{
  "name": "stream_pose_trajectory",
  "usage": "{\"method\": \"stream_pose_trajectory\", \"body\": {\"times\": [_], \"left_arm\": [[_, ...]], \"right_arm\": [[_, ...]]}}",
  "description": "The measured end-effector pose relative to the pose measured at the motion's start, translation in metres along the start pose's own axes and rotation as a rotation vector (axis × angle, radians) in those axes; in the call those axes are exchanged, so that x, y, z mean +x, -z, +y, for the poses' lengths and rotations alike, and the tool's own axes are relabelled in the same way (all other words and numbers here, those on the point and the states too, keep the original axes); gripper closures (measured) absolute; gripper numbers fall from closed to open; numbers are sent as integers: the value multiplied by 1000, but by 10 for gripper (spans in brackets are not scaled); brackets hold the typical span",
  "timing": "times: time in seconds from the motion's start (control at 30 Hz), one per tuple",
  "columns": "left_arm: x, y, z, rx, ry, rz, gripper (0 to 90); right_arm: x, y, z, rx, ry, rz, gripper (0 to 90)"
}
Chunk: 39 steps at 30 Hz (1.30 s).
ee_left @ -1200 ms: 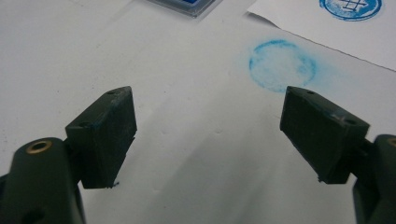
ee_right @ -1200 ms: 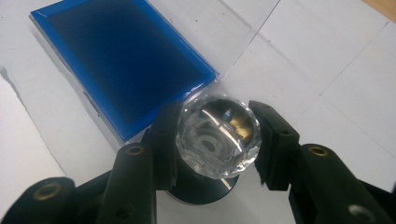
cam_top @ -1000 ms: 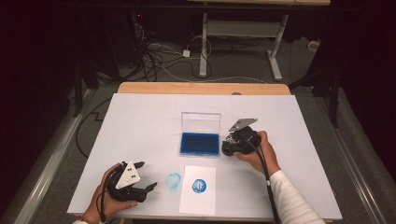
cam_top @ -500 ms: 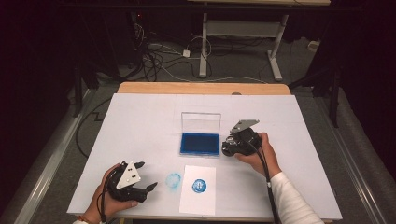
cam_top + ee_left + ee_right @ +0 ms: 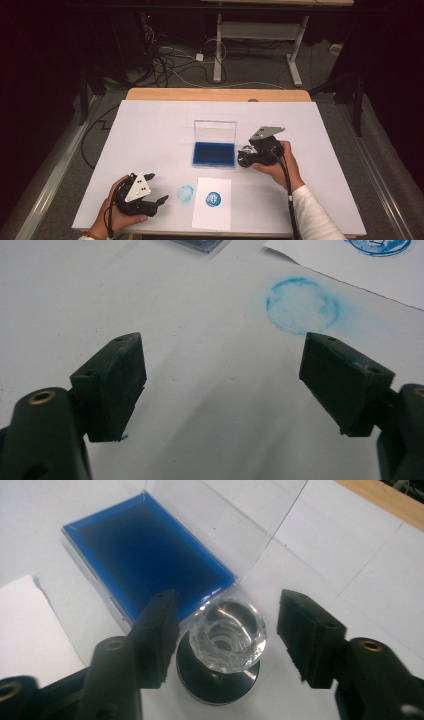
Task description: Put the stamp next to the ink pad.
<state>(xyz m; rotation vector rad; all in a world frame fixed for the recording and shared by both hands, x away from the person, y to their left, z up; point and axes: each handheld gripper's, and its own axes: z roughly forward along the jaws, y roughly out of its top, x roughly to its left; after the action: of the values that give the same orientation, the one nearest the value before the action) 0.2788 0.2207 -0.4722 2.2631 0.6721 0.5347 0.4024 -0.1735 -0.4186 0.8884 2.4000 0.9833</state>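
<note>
A stamp with a faceted clear knob (image 5: 227, 635) stands upright on its round dark base beside the near right corner of the blue ink pad (image 5: 150, 555). My right gripper (image 5: 230, 602) straddles it. Its jaws have just been opening, so the knob sits between them with a gap on each side. From above, the right gripper (image 5: 245, 159) lies at the right edge of the ink pad (image 5: 214, 153). My left gripper (image 5: 159, 204) rests open and empty at the front left, just short of a faint blue ring smudge (image 5: 301, 305) on the table.
The ink pad's clear lid (image 5: 215, 131) stands up behind it. A white sheet (image 5: 212, 220) bearing a round blue print (image 5: 213, 199) lies at the front edge. The white table cover (image 5: 150, 130) ends at a wooden strip (image 5: 215, 94) at the far side.
The right gripper's jaws stand wider apart around the stamp than before. Both hands have kept their places.
</note>
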Motion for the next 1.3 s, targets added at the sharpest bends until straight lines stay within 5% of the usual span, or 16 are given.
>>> {"method": "stream_pose_trajectory", "body": {"times": [0.47,1.0,1.3], "left_arm": [[0,0,0,2,-4,-2,182],[1,-1,0,4,1,-1,182],[0,-1,0,3,0,-1,183]], "right_arm": [[3,8,4,-77,-13,-55,161],[6,12,5,-111,6,-89,163],[12,27,7,-202,31,-145,168]]}}
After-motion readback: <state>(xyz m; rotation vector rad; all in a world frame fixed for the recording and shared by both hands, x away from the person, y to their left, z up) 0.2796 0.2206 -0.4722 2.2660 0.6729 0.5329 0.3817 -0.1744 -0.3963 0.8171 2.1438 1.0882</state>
